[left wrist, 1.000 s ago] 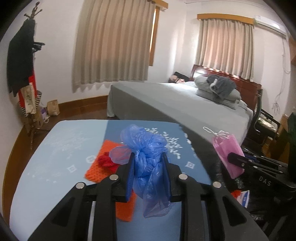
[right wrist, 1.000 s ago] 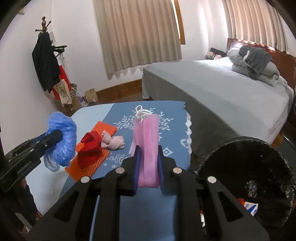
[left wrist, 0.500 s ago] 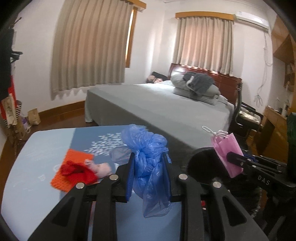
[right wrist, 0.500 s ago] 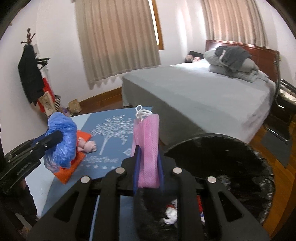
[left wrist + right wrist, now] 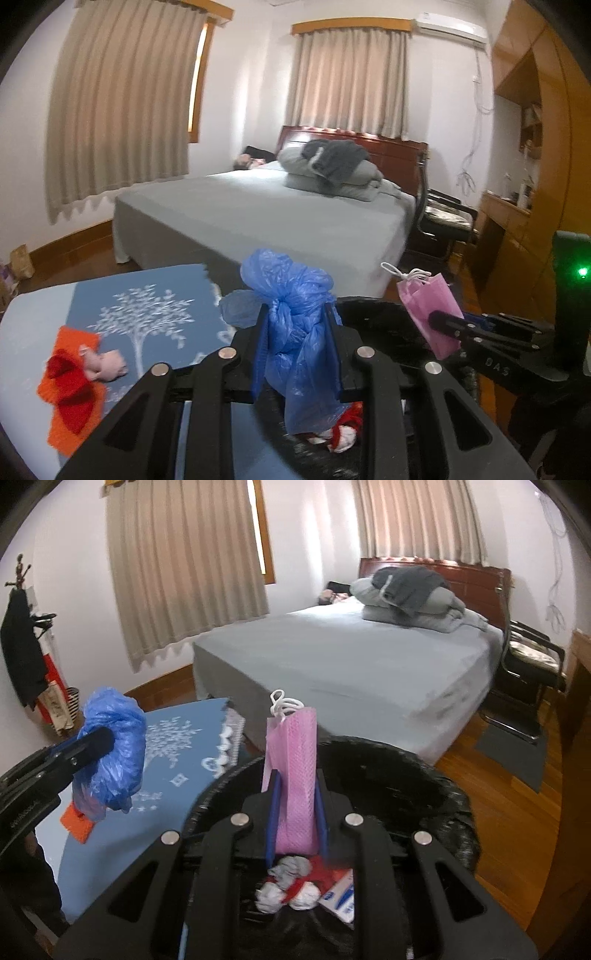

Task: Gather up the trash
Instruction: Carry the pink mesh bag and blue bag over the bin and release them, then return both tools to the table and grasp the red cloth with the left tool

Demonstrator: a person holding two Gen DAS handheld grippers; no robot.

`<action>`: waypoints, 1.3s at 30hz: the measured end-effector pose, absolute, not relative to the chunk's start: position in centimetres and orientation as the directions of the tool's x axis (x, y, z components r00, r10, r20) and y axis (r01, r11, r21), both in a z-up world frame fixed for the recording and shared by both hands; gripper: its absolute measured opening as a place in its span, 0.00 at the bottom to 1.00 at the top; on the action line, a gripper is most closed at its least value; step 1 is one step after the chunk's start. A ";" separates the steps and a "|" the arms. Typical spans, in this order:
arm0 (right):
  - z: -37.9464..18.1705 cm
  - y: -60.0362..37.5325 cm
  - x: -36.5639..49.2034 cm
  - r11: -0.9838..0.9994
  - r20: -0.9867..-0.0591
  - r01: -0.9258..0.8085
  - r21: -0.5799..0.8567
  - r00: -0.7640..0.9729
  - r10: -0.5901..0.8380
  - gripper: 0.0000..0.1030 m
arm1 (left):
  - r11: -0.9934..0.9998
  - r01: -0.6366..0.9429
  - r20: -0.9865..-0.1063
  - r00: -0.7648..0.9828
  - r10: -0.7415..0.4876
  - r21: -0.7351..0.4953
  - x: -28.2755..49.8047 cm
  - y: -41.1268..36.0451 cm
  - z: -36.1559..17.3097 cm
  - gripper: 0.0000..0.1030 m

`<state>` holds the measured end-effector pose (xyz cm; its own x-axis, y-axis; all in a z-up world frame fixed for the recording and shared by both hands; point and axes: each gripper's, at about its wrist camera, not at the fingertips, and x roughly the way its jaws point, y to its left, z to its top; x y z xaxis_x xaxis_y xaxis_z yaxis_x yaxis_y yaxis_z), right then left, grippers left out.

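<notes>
The left tongs [image 5: 297,345] are clamped on a knotted blue plastic bag [image 5: 291,321], and the right tongs [image 5: 295,808] are closed on a small pink mesh bag [image 5: 293,771]; both bags hang over the black-lined trash bin [image 5: 424,786], which stands just right of the table [image 5: 122,834]. The main risk is a miss. The blue bag sits near the bin's left rim, so letting go there could drop it on the rim or back onto the table, and its loose, clingy film could snag on a pad. The light pink bag could catch by its white cord. On the table an orange knit mat [image 5: 70,402] with a red piece [image 5: 70,387] and a pinkish wad [image 5: 107,367] remains; whether these count as trash is unclear. The tongs' frames hide much of the bin's inside, and the bin's near rim is cut off in both views.
</notes>
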<state>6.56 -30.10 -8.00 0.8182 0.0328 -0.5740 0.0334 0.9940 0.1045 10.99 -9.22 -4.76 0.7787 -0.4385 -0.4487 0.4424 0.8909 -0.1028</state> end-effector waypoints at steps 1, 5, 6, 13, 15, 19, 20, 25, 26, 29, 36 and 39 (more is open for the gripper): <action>-8.2 -30.6 6.5 0.994 -0.576 0.043 0.103 0.817 0.024 0.16 | 0.887 0.450 -0.449 0.775 -0.445 -0.103 11.0 -9.7 -4.8 0.26; -8.9 -32.3 6.2 0.992 -0.584 0.070 0.101 0.812 0.002 0.16 | 0.872 0.477 -0.455 0.757 -0.469 -0.106 11.1 -11.7 -5.4 0.26; -9.2 -32.6 6.2 0.992 -0.587 0.076 0.100 0.809 -0.002 0.16 | 0.868 0.485 -0.460 0.749 -0.476 -0.108 11.3 -12.3 -5.7 0.26; -10.8 -34.5 6.4 0.989 -0.612 0.110 0.102 0.790 -0.025 0.16 | 0.843 0.524 -0.492 0.705 -0.511 -0.123 12.5 -15.2 -7.4 0.26; -11.1 -34.9 6.5 0.988 -0.619 0.119 0.100 0.785 -0.032 0.17 | 0.836 0.535 -0.498 0.694 -0.519 -0.125 12.7 -15.8 -7.9 0.26; -12.0 -35.8 6.8 0.986 -0.636 0.135 0.096 0.770 -0.044 0.19 | 0.816 0.563 -0.524 0.659 -0.539 -0.131 13.3 -17.0 -8.8 0.31; -12.2 -36.0 6.8 0.986 -0.640 0.141 0.090 0.767 -0.051 0.23 | 0.812 0.568 -0.532 0.650 -0.543 -0.134 13.5 -17.2 -9.1 0.33; -12.7 -36.7 6.5 0.982 -0.643 0.178 0.070 0.761 -0.092 0.61 | 0.820 0.553 -0.554 0.640 -0.532 -0.149 13.7 -16.3 -9.8 0.53; -12.7 -36.7 6.3 0.981 -0.643 0.184 0.063 0.759 -0.101 0.72 | 0.825 0.545 -0.554 0.646 -0.525 -0.147 13.7 -16.0 -9.8 0.54; -12.2 -36.3 5.7 0.981 -0.622 0.188 0.058 0.775 -0.112 0.88 | 0.851 0.511 -0.545 0.682 -0.488 -0.122 13.3 -14.3 -9.3 0.63; -10.4 -32.8 5.9 0.991 -0.588 0.104 0.089 0.808 -0.032 0.94 | 0.922 0.380 -0.513 0.779 -0.360 -0.072 12.0 -8.0 -7.9 0.84; -9.6 -30.2 6.7 0.994 -0.572 0.048 0.101 0.820 0.018 0.94 | 0.950 0.305 -0.506 0.811 -0.294 -0.064 11.4 -4.5 -7.5 0.86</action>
<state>6.75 -30.21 -9.55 0.8201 0.0184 -0.5719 0.0482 0.9937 0.1011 11.38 -4.55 -7.46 0.8107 -0.2944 -0.5060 0.3049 0.9502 -0.0643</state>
